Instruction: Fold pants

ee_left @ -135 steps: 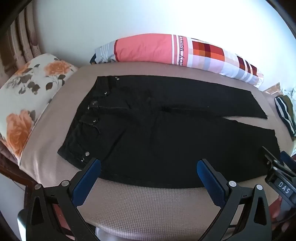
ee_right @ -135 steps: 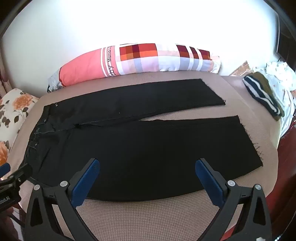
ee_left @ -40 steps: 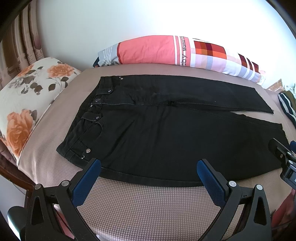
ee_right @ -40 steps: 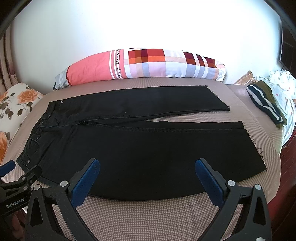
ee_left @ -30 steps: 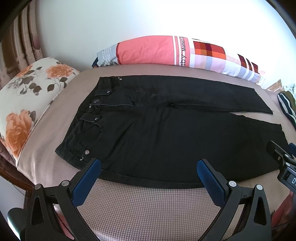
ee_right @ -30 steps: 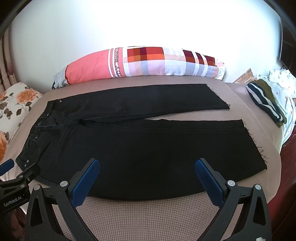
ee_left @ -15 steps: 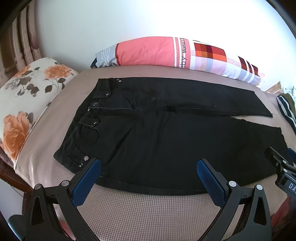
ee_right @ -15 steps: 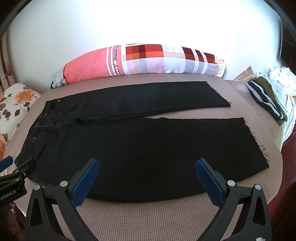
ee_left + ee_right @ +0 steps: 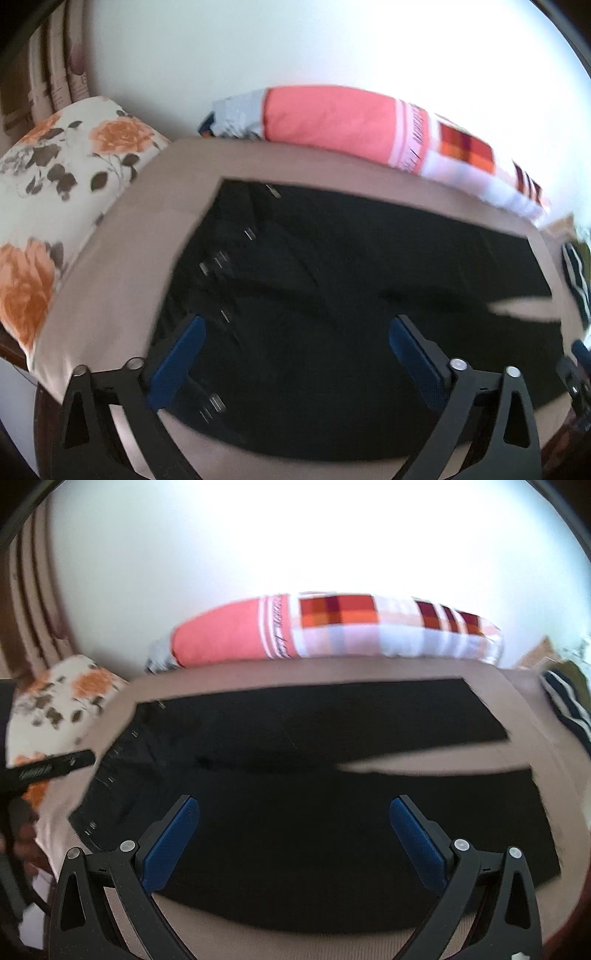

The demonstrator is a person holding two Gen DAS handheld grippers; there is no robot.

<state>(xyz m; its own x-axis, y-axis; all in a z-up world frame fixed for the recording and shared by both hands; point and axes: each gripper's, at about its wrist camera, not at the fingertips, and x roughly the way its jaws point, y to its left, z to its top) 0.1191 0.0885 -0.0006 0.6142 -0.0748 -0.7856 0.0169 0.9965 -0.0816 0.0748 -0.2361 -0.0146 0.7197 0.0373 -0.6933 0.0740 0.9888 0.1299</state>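
Black pants [image 9: 332,295] lie flat on a beige bed, waistband to the left, both legs running right. In the right wrist view the pants [image 9: 295,812] show a gap between the two leg ends. My left gripper [image 9: 295,350] is open and empty, low over the waistband and hip area. My right gripper [image 9: 295,834] is open and empty, over the near leg. The left gripper's tip shows at the left edge of the right wrist view [image 9: 55,764]. Both views are blurred by motion.
A pink and plaid bolster pillow [image 9: 351,122] lies along the far wall. A floral pillow [image 9: 55,177] sits at the left. Striped folded clothing [image 9: 565,709] lies at the far right. The beige bed [image 9: 110,277] drops off at its near edge.
Both grippers have moved forward and down over the pants; their fingers now overlap the black fabric. The left one has shifted toward the waistband. Both stay open.
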